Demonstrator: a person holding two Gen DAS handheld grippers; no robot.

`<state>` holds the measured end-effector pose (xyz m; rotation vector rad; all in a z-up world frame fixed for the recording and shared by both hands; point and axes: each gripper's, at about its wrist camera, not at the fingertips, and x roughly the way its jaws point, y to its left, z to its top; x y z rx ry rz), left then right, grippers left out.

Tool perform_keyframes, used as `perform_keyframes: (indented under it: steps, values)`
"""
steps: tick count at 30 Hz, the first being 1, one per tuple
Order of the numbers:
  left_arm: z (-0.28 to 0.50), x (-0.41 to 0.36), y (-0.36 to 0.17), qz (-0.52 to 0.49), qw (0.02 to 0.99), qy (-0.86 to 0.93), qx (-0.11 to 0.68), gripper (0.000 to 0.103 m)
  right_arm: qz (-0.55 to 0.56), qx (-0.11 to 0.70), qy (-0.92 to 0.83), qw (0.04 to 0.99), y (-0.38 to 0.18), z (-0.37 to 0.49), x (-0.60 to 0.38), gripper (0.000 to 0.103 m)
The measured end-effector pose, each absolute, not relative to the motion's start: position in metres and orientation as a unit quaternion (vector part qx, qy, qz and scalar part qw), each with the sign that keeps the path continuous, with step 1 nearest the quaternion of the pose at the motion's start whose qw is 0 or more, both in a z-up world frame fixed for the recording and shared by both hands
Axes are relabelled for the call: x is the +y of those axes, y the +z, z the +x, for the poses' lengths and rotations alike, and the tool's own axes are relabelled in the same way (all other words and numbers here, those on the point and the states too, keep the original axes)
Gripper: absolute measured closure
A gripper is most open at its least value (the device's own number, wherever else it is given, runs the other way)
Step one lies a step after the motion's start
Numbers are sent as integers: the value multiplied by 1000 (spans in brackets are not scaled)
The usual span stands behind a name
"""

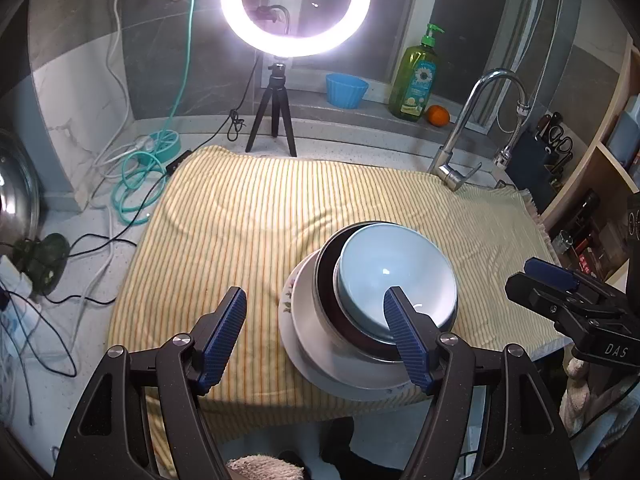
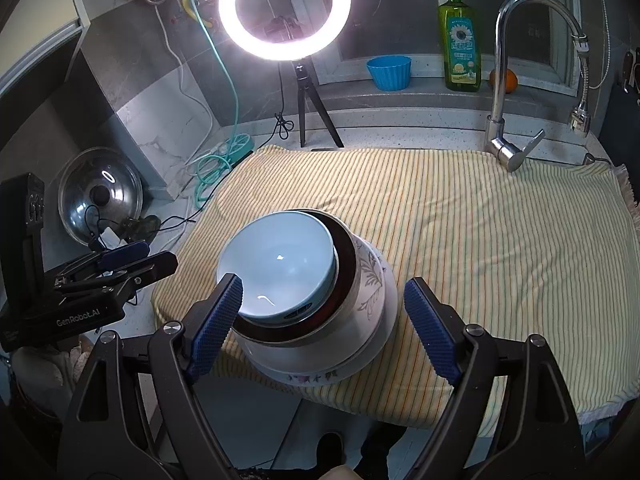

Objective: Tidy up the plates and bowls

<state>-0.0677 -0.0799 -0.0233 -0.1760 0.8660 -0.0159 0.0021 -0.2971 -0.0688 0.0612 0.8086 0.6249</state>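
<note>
A light blue bowl [image 1: 396,276] sits nested in a larger bowl with a dark inside [image 1: 326,280], which stands on a white flowered plate [image 1: 296,320] at the near edge of the yellow striped cloth [image 1: 248,220]. My left gripper [image 1: 316,328] is open and empty, just short of the stack. The stack also shows in the right wrist view: blue bowl [image 2: 276,268], dark-lined bowl with a leaf pattern [image 2: 364,292], plate [image 2: 312,376]. My right gripper [image 2: 324,312] is open and empty, its fingers either side of the stack, nearer than it.
A ring light on a tripod [image 1: 276,120] stands behind the cloth. A faucet [image 1: 472,128], green soap bottle [image 1: 414,76], blue cup [image 1: 346,90] and orange [image 1: 438,115] are at the back. Cables [image 1: 136,184] and a pot lid [image 2: 100,196] lie left. Shelves [image 1: 600,184] are right.
</note>
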Motion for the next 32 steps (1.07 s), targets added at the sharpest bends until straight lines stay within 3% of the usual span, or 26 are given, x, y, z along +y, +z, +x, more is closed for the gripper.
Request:
perform_keyframes:
  steps: [32]
  values:
    - [-60, -84, -24, -77, 906, 9, 416, 32, 33, 392, 298, 870, -73, 0, -293, 18]
